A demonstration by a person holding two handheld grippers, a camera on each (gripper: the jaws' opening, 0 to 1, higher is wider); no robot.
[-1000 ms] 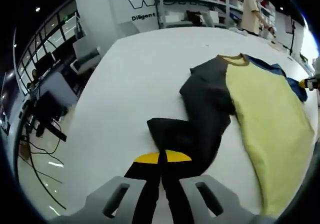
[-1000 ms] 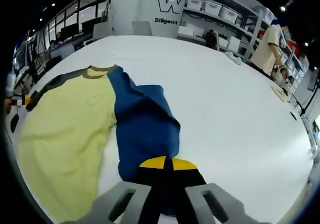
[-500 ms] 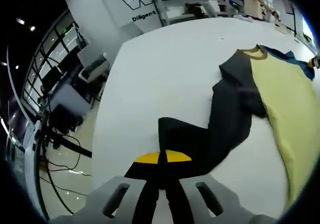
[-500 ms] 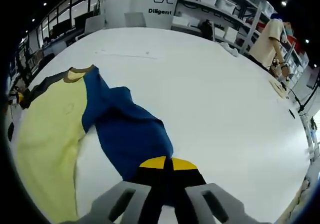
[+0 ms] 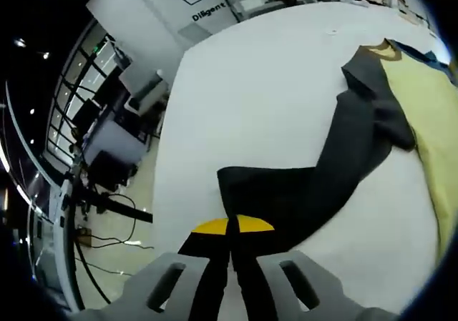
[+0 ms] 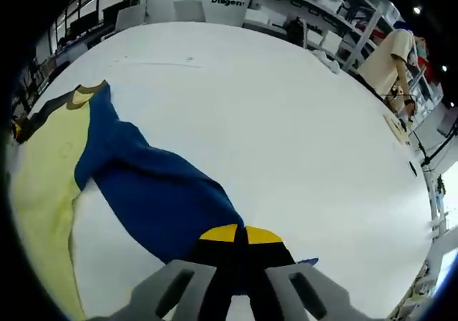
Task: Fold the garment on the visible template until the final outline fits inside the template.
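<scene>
The left gripper view is taken low and close over the desk [image 5: 236,106], along the grey sleeve [image 5: 315,185]. The right gripper view is taken likewise along the blue sleeve [image 6: 157,199]. The yellow shirt body [image 5: 429,114] is shared by both.

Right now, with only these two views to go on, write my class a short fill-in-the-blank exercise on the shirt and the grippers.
1. The left gripper is shut on the ___ sleeve.
2. The right gripper is shut on the ___ sleeve.
3. The shirt's body is ___ in colour.
4. The shirt lies on a ___ table.

Missing words: dark grey; blue; yellow; white
</scene>
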